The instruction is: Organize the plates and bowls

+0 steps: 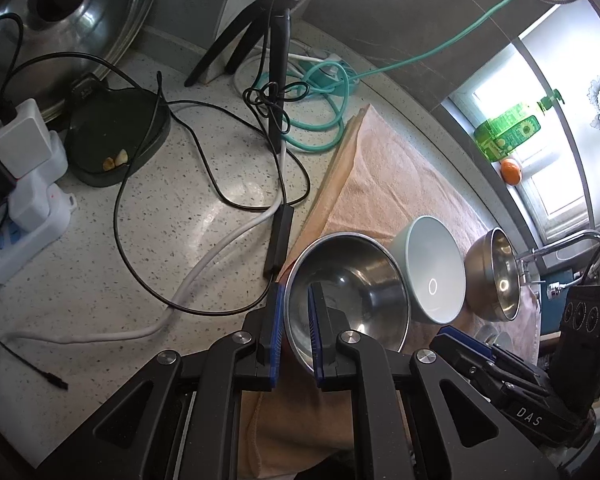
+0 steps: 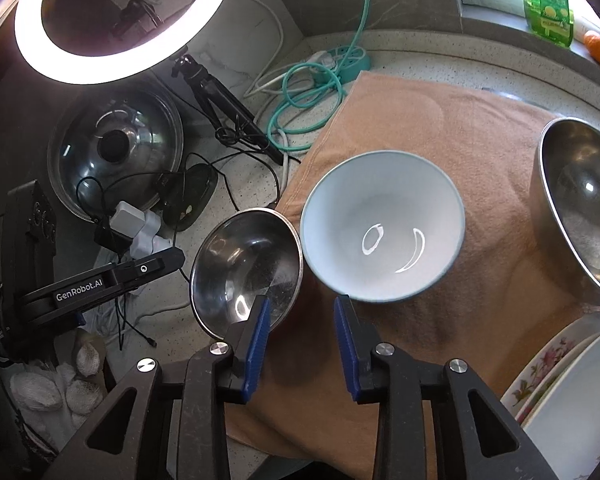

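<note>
Beside the pale blue bowl (image 2: 382, 226), the stacked plates (image 2: 572, 392) run off the right wrist view's lower right edge, so their count stays unclear. The far steel bowl (image 2: 580, 208) is clipped at the right edge. The near steel bowl (image 1: 346, 292) has its rim partly hidden behind the left gripper's (image 1: 294, 332) blue pads (image 1: 274, 336).

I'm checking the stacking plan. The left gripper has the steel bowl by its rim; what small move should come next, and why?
Probably carry the small steel bowl, clamped at its rim by the left gripper, toward the pale ceramic bowl beside it on the towel, since bowls nest. The right gripper is empty before that bowl.
</note>
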